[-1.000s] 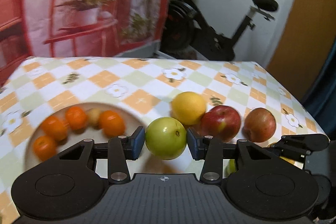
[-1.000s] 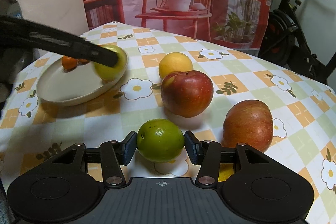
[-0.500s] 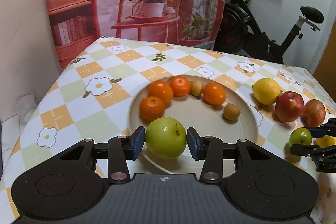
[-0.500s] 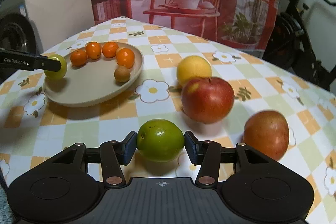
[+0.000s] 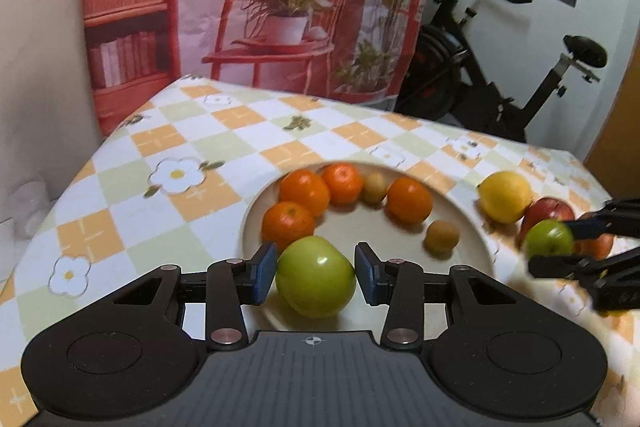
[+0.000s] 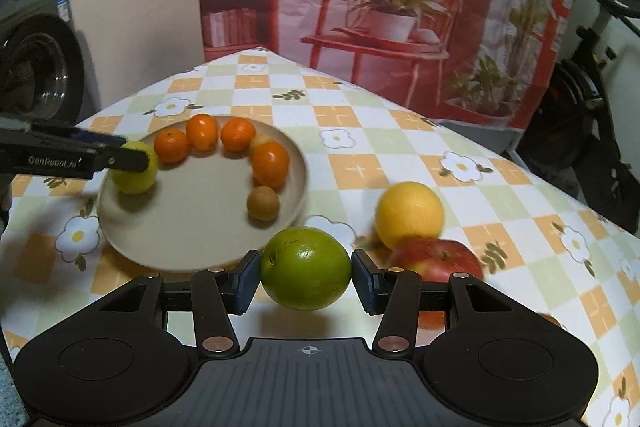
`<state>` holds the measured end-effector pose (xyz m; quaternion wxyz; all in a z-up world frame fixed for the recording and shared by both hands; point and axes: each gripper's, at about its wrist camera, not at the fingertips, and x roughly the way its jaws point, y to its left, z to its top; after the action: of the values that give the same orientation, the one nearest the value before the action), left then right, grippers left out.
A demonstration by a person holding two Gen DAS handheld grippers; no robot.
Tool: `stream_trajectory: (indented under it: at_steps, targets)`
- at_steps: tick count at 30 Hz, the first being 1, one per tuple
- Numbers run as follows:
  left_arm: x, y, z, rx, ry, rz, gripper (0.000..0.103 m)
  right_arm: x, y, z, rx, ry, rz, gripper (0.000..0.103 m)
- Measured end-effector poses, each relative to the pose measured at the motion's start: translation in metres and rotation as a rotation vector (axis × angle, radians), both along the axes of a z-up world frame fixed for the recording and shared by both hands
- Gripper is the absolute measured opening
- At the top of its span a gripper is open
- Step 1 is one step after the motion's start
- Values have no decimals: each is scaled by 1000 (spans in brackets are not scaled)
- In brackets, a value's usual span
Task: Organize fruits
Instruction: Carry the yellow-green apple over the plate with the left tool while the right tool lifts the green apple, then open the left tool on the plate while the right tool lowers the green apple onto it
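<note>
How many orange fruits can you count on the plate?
4, in an arc along the far side of the plate: left end, next, third, right end. None looks hidden.

Pale green apple point(image 5: 315, 277) over plate's point(image 5: 468, 227) near edge; darker green fruit point(image 6: 306, 268), perhaps lime, beside plate.

Round beige plate point(image 5: 472, 227): matt, smooth, ceramic-looking. Checked floral tablecloth point(image 5: 224, 143): smooth, faint sheen. Pale green apple point(image 5: 316, 277): glossy skin. Orange mandarins point(image 5: 304, 189): finely dimpled. Black plastic gripper body point(image 5: 312, 383): matt, ribbed; silvery metal pivot pins.
</note>
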<state>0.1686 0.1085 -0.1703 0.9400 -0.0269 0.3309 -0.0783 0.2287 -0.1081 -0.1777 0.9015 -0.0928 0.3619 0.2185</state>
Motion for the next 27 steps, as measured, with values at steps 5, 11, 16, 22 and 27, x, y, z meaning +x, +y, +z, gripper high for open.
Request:
stream_trajectory:
  at_steps: [5,11,16,22,27]
  targets:
    - [12,-3,4,-27,-16,-26,44,6,12,1,3,11,37,46]
    - [35,-7,-1,-44,-7,-69,26,14,18,3,-3,5,63,46]
    - [54,-13,-6,-38,3,-74,26,18,24,1,-9,6,88,46]
    - [79,-19,-11,-50,35,-60,26,21,26,-3,4,6,92,46]
    - [77,-9,2,-96,0,-35,28,22,26,0,14,-3,102,45]
